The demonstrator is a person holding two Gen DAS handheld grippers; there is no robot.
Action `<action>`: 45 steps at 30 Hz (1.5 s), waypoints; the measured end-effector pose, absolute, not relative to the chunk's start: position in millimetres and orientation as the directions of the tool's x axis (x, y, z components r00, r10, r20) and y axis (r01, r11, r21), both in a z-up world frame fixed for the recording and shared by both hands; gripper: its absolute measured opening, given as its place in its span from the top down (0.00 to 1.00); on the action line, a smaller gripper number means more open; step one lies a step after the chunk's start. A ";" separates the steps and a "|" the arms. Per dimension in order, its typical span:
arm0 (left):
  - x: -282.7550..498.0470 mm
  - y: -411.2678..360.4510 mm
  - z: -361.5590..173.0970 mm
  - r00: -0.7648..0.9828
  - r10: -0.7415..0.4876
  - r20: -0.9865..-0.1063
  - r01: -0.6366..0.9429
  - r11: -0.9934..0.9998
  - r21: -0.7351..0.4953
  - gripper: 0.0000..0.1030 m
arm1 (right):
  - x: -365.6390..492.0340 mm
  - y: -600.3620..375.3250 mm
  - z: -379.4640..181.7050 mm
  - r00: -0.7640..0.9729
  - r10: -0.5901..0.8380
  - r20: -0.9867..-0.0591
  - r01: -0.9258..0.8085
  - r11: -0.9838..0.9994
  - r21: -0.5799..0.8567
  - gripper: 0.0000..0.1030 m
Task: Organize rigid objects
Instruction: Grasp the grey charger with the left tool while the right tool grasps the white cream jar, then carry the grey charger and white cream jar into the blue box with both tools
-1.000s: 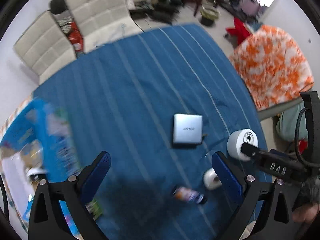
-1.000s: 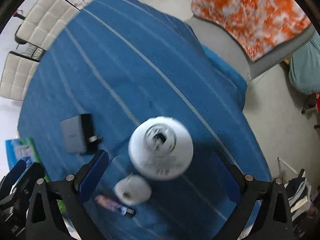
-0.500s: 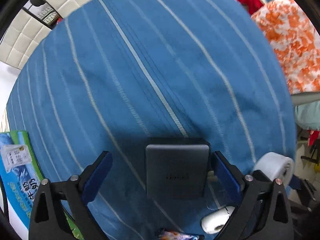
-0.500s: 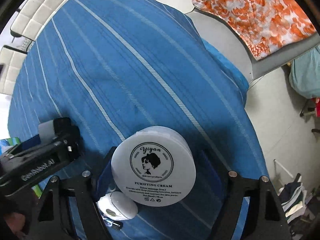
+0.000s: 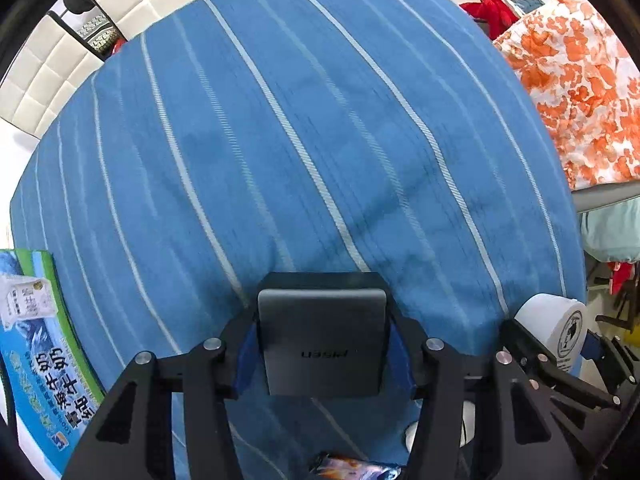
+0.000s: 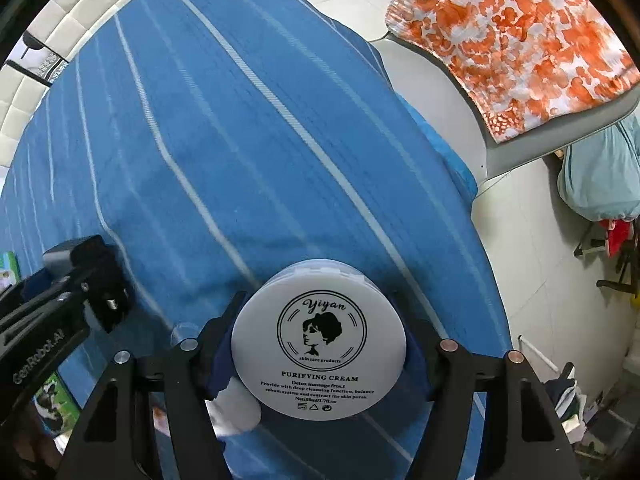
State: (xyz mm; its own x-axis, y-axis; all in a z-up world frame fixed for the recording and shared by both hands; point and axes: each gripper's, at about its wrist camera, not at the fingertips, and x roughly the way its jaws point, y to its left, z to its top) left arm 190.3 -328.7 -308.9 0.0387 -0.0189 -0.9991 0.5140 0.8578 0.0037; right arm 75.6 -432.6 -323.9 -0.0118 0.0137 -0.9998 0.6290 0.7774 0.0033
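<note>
Fingers of the left gripper (image 5: 322, 354) have just been closing and now press both sides of the dark flat box (image 5: 322, 340) on the blue cloth (image 5: 320, 140). The right gripper (image 6: 320, 354) has closed likewise, onto the white cream jar (image 6: 319, 338). Both grips sit low on smooth walls, so each object may slip or tilt when lifted, and the grippers, being near each other, may collide.

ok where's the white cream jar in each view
Left wrist view: the cream jar is at the right edge, seen side-on, beside the grey box.
Right wrist view: the jar is bottom centre, lid facing the camera.
Shared landmark: the orange-patterned cloth, upper right.
</note>
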 end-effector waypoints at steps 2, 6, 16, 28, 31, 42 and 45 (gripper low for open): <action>187.1 -321.5 -299.6 0.059 -0.035 -0.998 0.516 0.857 0.000 0.50 | 71.2 -424.9 -315.1 0.001 0.014 -1.000 0.622 0.783 0.012 0.32; 179.0 -296.4 -282.5 0.062 -0.066 -0.996 0.489 0.872 -0.027 0.51 | 65.8 -414.3 -299.5 0.027 0.018 -0.999 0.615 0.788 0.031 0.32; 152.0 -218.9 -205.8 0.172 -0.137 -0.976 0.448 0.893 -0.046 0.51 | 63.3 -347.6 -214.0 0.163 0.008 -0.987 0.514 0.853 0.092 0.32; 131.1 -89.3 -93.5 0.383 -0.149 -0.912 0.356 0.934 -0.003 0.51 | 89.1 -188.0 -108.0 0.322 0.112 -0.940 0.260 0.944 0.202 0.32; 128.9 -53.1 -81.5 0.424 -0.121 -0.898 0.296 0.955 0.011 0.51 | 95.2 -148.2 -92.4 0.344 0.134 -0.929 0.186 0.961 0.207 0.32; 123.7 71.5 -62.0 0.457 -0.017 -0.889 0.095 0.995 0.030 0.51 | 103.6 -52.1 -73.0 0.339 0.189 -0.922 0.027 0.977 0.210 0.32; 118.1 88.1 -60.8 0.456 -0.004 -0.890 0.073 0.997 0.034 0.51 | 104.8 -40.5 -72.5 0.334 0.195 -0.922 0.010 0.978 0.211 0.32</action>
State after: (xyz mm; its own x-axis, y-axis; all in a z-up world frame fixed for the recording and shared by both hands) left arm 118.1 88.1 -60.8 0.4564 -0.0037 -0.8898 0.0734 0.9967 0.0335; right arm 104.8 -40.5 -72.5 0.3338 0.1951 -0.9222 0.0105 0.9775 0.2106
